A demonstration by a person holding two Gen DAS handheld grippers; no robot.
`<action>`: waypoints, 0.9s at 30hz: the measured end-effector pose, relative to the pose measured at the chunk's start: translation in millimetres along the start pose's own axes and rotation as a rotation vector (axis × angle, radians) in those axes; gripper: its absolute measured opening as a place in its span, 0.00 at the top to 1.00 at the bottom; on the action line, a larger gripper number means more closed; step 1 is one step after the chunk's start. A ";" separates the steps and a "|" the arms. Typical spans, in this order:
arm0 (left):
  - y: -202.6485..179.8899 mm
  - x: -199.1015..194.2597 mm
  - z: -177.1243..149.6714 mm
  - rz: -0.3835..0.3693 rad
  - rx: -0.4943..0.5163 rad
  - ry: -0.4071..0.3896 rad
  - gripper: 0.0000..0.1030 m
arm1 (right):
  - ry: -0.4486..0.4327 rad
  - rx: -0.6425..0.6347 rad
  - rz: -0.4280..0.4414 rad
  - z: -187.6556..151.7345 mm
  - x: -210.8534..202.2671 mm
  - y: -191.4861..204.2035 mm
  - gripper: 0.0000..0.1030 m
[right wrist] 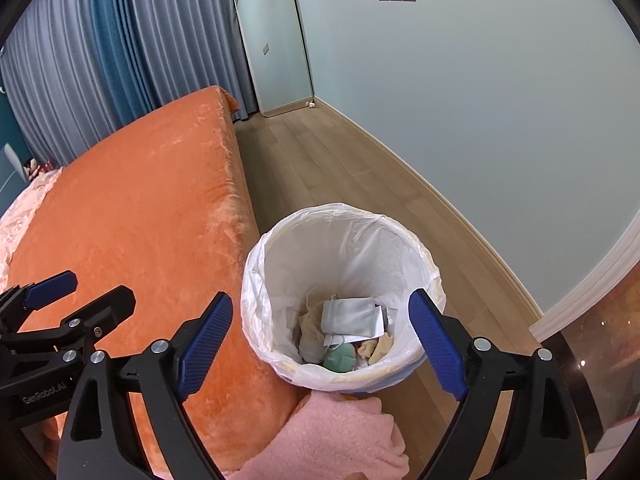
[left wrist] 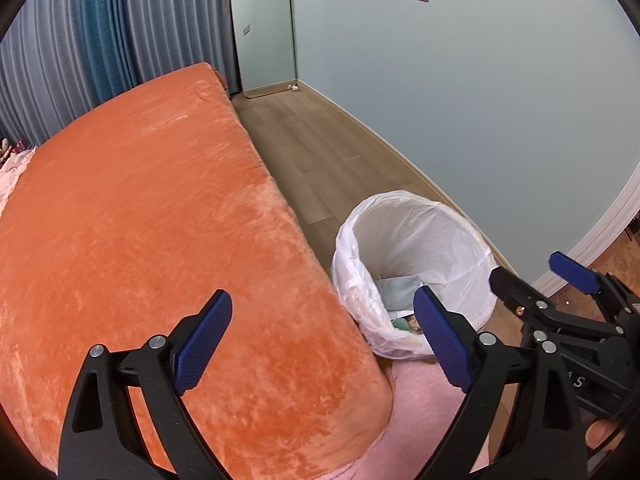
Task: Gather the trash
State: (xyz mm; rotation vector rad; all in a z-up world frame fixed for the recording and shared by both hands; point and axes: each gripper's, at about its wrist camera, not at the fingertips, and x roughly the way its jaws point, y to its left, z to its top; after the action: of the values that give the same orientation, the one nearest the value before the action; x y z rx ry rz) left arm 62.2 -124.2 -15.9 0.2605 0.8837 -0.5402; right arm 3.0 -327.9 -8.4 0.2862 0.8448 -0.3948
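Left gripper [left wrist: 322, 340] released, jaws wide, nothing between; I see it over orange bed [left wrist: 140, 220] edge. Right gripper [right wrist: 320, 344] also released, empty, hovering above trash bin [right wrist: 416, 240] with white liner. Bin stands on wood floor [right wrist: 340, 168], just beside bed. Trash [right wrist: 352, 320] lies at bin bottom: grey pouch, crumpled paper, green piece. Pink fabric [right wrist: 332, 432] below bin, near bed corner.

left gripper [left wrist: 322, 334] — jaws wide apart, empty | right gripper [right wrist: 320, 334] — jaws wide apart, empty, angled downward
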 end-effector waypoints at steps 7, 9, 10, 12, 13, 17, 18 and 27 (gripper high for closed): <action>2.5 6.0 -7.5 0.039 -0.003 0.021 0.13 | 0.013 -0.002 -0.036 -6.8 1.2 -2.2 0.07; 1.6 9.0 -9.4 0.042 0.000 0.030 0.12 | 0.024 -0.009 -0.043 -8.5 4.0 -2.3 0.07; 1.5 9.8 -10.0 0.043 0.000 0.033 0.12 | 0.029 -0.010 -0.045 -9.3 5.0 -2.2 0.07; 1.6 11.2 -12.1 0.046 0.001 0.040 0.12 | 0.034 -0.009 -0.049 -10.7 7.3 -2.9 0.07; 1.7 13.1 -12.7 0.055 0.000 0.045 0.12 | 0.035 -0.008 -0.049 -11.2 7.4 -2.6 0.07; 3.1 18.3 -14.8 0.068 -0.009 0.057 0.12 | 0.044 -0.009 -0.056 -12.3 11.4 -3.1 0.07; 3.5 19.1 -15.6 0.071 -0.010 0.058 0.12 | 0.046 -0.010 -0.057 -13.1 12.8 -3.6 0.07; -1.9 28.8 -19.1 0.101 0.007 0.070 0.12 | 0.066 -0.012 -0.061 -17.1 22.3 -5.8 0.07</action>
State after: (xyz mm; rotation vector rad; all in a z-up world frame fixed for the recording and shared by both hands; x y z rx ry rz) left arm 63.3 -127.3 -50.3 0.3302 0.9319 -0.4430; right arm 2.4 -331.3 -36.8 0.2635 0.9220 -0.4387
